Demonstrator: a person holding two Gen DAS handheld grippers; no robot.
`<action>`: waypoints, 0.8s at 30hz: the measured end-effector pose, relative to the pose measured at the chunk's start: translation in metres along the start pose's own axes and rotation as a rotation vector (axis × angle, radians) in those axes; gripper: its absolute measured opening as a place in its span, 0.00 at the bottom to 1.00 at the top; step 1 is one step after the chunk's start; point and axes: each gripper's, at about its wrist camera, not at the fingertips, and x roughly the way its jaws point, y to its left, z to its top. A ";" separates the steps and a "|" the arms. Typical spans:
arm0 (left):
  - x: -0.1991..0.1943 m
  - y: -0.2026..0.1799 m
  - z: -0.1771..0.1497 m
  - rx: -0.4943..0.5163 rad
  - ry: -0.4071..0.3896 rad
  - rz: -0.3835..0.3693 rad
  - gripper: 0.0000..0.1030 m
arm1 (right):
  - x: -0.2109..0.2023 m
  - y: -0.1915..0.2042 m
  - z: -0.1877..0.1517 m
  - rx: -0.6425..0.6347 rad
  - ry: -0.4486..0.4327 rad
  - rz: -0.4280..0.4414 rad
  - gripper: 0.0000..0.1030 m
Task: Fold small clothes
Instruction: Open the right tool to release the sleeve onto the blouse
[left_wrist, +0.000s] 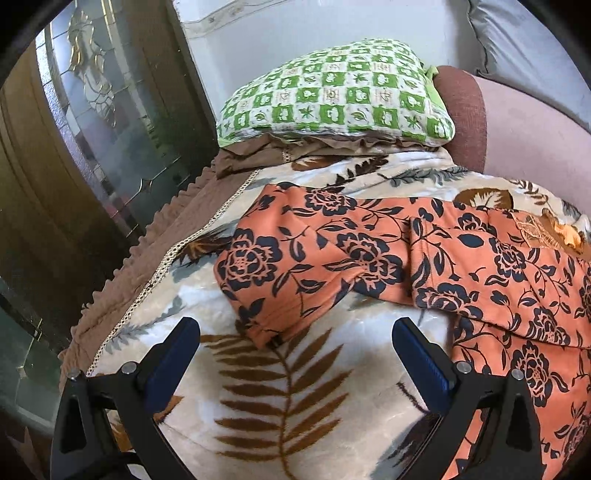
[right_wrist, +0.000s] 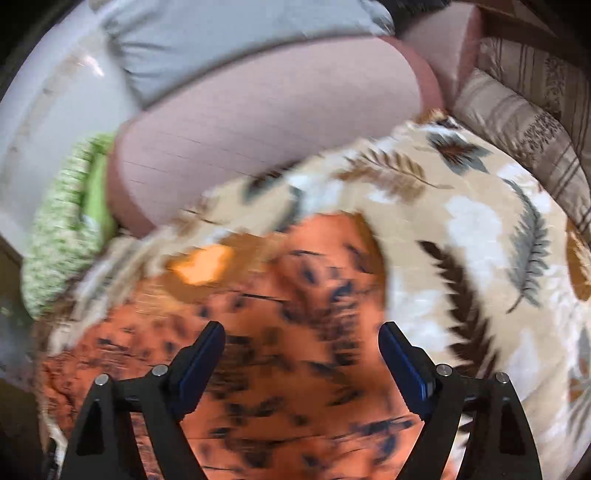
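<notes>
Both the left gripper (left_wrist: 295, 334) and right gripper (right_wrist: 301, 338) gape wide and empty over the soft, limp orange floral garment (left_wrist: 461, 266), probably best pinched at its hem on the leaf-print blanket (left_wrist: 280, 398).

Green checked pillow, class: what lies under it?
The pillow rests on ruffled brown cloth atop the leaf-print blanket. Whatever lies beneath those layers is covered.

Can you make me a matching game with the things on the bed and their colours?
Things:
1. pillow
2. garment
3. blanket
4. bolster

Colours:
A. orange with dark flowers
B. plain pinkish
C. green and white squares
D. cream with brown fern leaves

Pairs: 1-C, 2-A, 3-D, 4-B
</notes>
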 end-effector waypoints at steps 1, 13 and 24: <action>0.002 -0.002 0.000 0.003 0.004 0.005 1.00 | 0.008 -0.002 0.001 -0.009 0.006 -0.015 0.85; 0.020 -0.018 0.002 0.035 0.032 0.033 1.00 | 0.049 -0.028 0.001 0.001 0.026 -0.032 0.06; 0.034 0.017 0.015 -0.048 0.068 0.088 1.00 | 0.003 0.005 -0.003 -0.062 -0.034 0.261 0.02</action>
